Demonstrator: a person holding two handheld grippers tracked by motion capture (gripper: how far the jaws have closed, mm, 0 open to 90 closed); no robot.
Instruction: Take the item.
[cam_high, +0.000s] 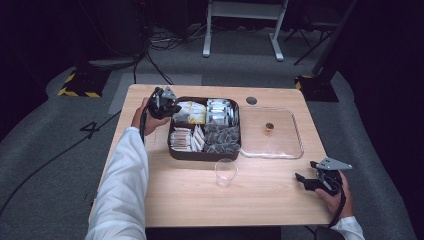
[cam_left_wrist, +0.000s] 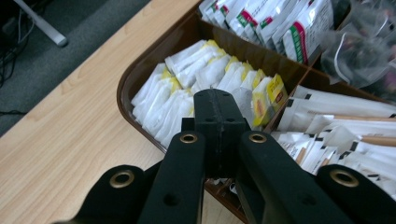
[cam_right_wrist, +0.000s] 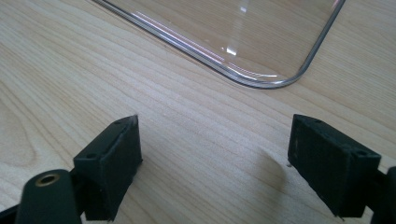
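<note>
Yellow-tagged tea sachets (cam_left_wrist: 205, 79) lie just beyond the left gripper (cam_left_wrist: 219, 105), jaws pressed together, empty; part them before descending. Right gripper (cam_right_wrist: 212, 161) rests wide apart, empty.

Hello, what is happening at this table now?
A person works with two grippers. The left gripper, jaws shut, is over the yellow-labelled sachets in the brown tray. The right gripper rests open on the table, near the clear lid. A plastic cup stands before the tray.
</note>
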